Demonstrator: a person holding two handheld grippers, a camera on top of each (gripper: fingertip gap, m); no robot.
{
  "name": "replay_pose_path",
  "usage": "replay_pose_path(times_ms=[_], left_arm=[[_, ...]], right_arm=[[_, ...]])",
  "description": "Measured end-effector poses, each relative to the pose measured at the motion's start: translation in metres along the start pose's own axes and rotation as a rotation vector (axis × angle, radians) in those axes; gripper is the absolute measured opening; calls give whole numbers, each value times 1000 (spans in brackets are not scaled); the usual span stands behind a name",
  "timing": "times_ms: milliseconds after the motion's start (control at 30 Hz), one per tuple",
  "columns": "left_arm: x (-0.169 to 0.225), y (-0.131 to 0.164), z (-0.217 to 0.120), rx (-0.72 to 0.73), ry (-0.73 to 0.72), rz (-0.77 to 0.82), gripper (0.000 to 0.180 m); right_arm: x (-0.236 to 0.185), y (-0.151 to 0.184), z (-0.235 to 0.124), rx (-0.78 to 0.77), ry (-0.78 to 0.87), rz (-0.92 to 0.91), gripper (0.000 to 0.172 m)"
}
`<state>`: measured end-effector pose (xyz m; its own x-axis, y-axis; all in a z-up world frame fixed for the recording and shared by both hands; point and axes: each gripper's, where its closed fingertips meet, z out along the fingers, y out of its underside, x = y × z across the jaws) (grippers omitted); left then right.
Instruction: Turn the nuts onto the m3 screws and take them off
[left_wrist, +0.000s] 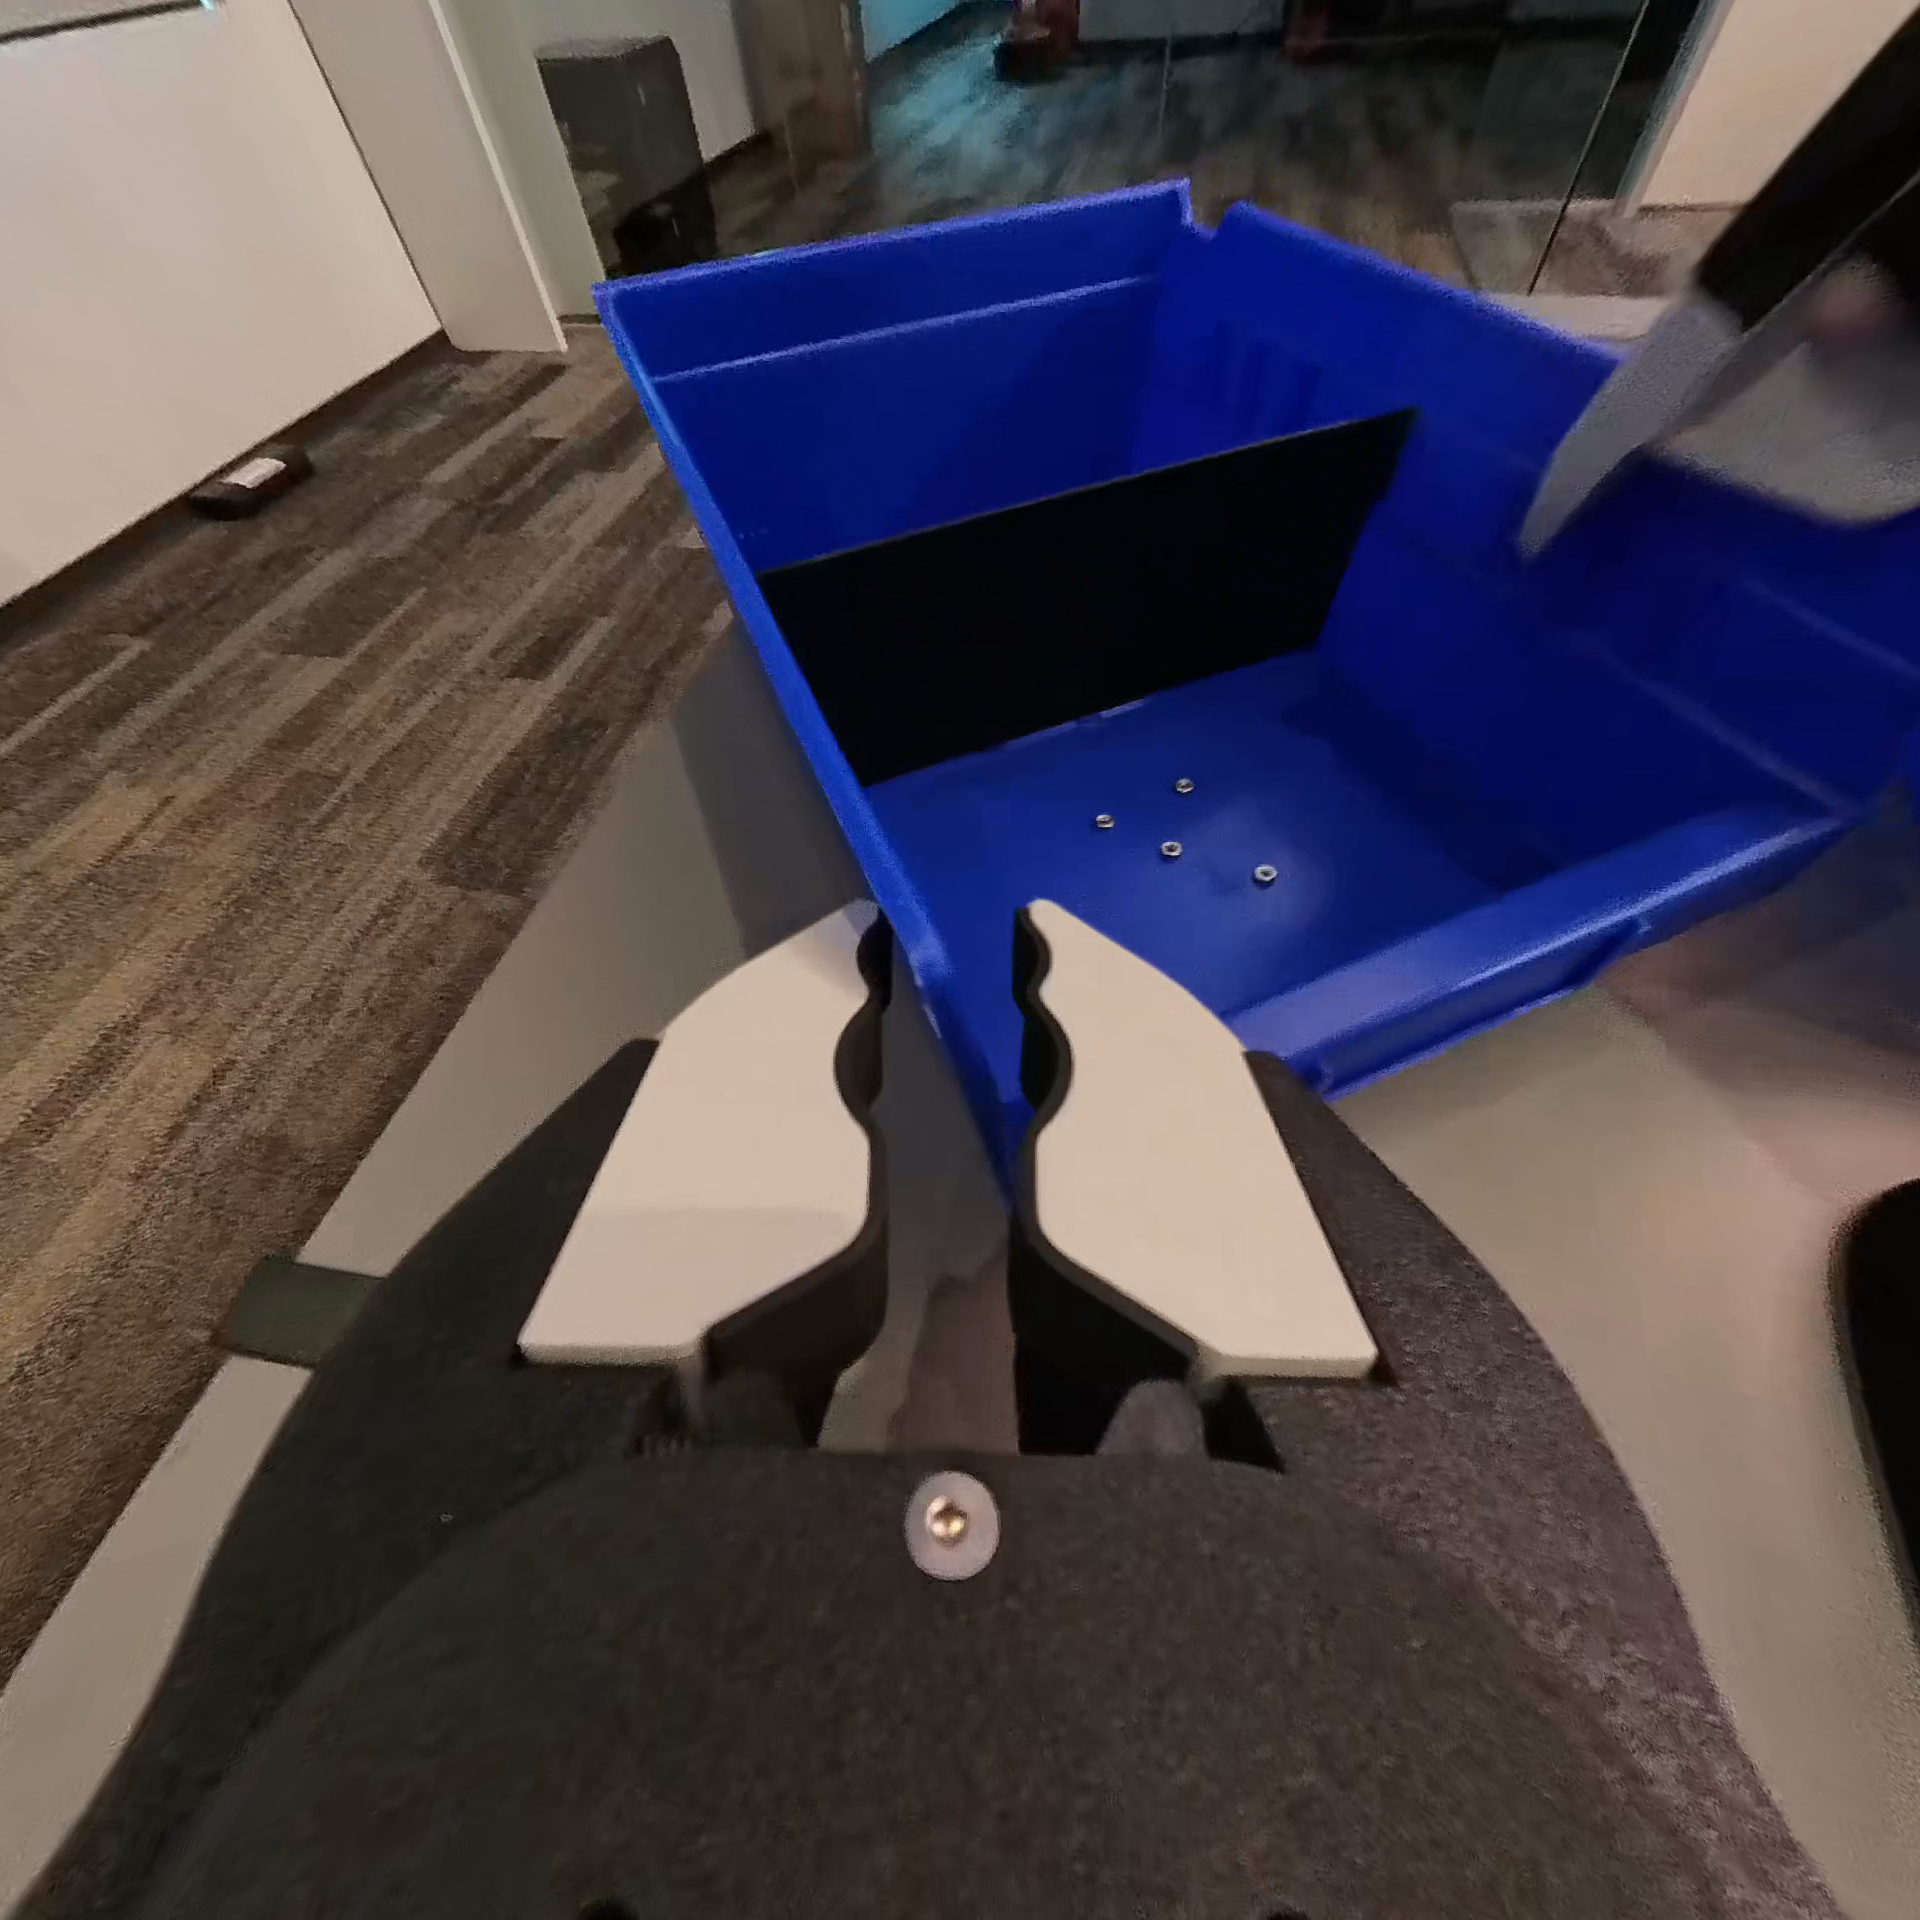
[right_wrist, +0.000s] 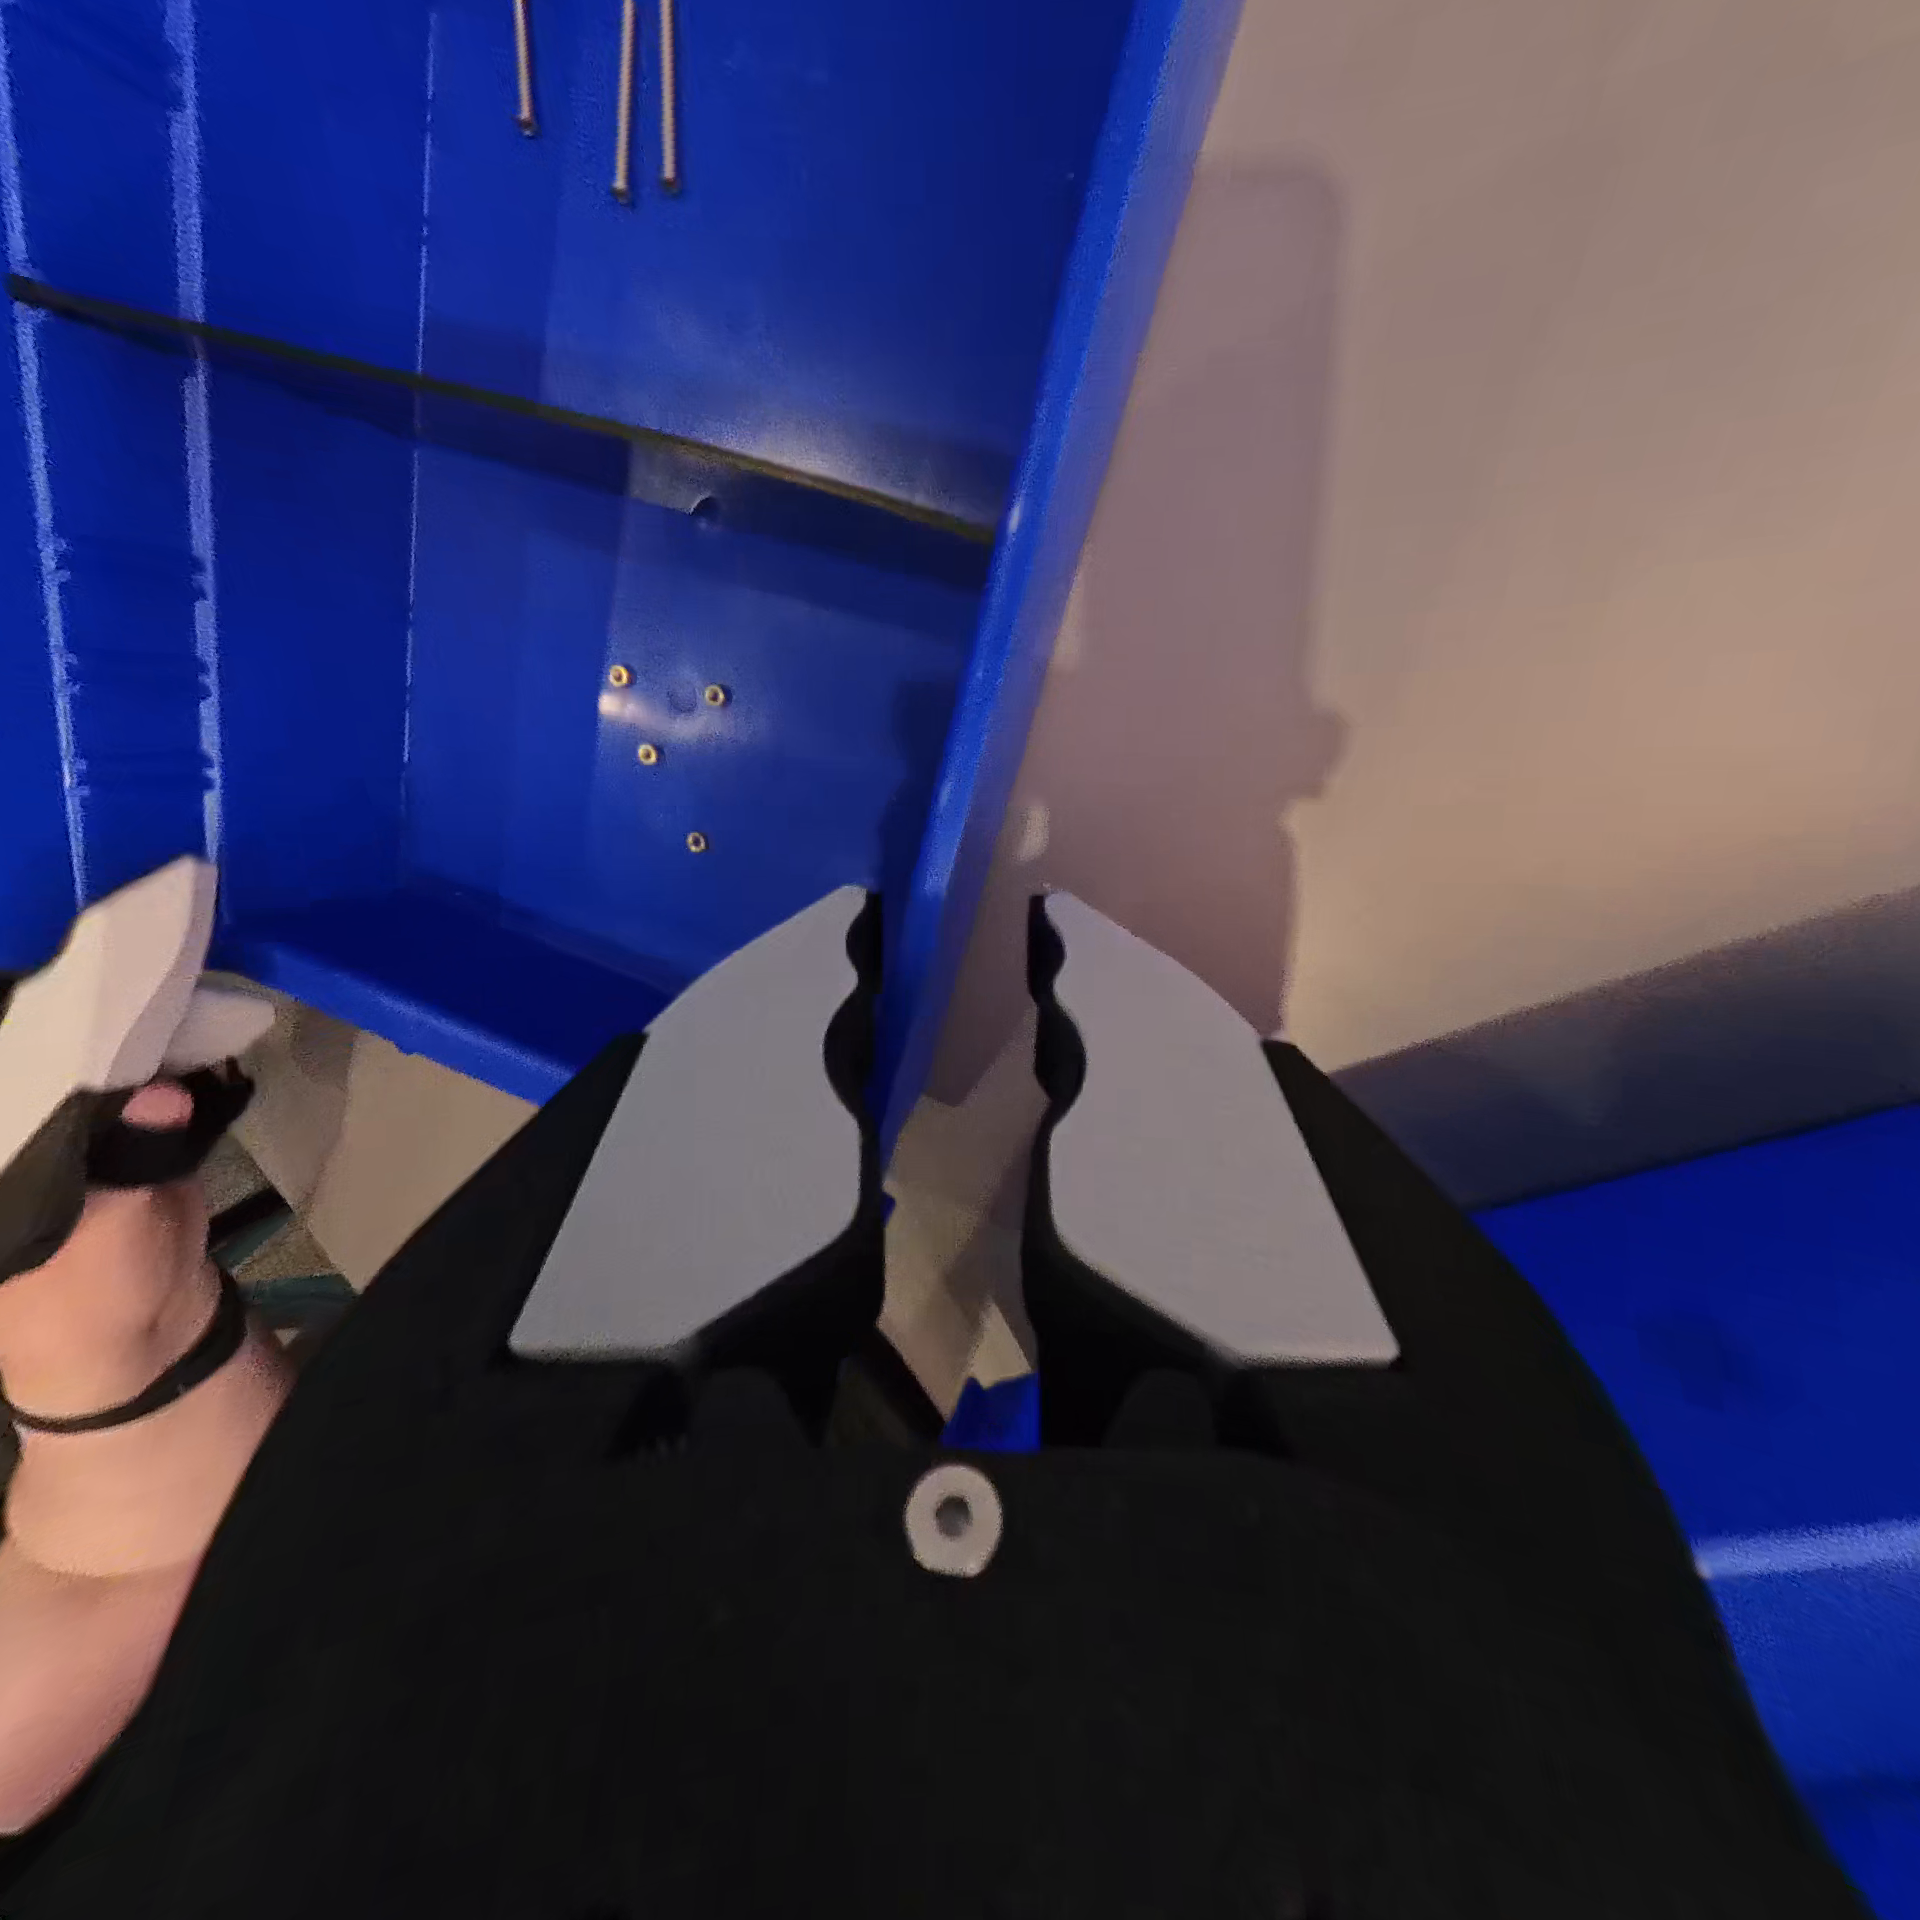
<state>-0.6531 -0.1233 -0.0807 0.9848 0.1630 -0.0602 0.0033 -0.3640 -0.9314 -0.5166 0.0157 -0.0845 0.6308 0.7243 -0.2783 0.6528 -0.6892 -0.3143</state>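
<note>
The blue bin (left_wrist: 1558, 665) stands on the pale surface (left_wrist: 1558, 1195), four small nuts (left_wrist: 1171, 849) on its floor. My left hand-held gripper (left_wrist: 951, 920) straddles its left wall, part open, pads apart from it. My right hand-held gripper (right_wrist: 956, 904) straddles the opposite wall likewise, not clamping.

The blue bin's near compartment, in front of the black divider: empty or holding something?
Holding something. Four small metal nuts lie scattered on the floor of the blue bin, in front of the black divider; otherwise bare.
</note>
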Motion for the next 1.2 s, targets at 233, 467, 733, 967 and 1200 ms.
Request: replay_pose_path(times_ms=[233,467,733,967,1200], left_arm=[[-6,-3,14,-10,102,62,18],[-30,-10,37,-14,217,167,15],[-51,-21,69,-20,351,214,12],[-55,-25,84,-40,368,227,9],[-56,-36,74,70,328,131,23]], right_arm=[[-13,8,-55,140,-84,-152,29],[24,75,-125,285,-14,-211,26],[146,182,-176,341,299,82,56],[159,193,-146,397,79,376,33],[159,189,-161,413,233,365,66]])
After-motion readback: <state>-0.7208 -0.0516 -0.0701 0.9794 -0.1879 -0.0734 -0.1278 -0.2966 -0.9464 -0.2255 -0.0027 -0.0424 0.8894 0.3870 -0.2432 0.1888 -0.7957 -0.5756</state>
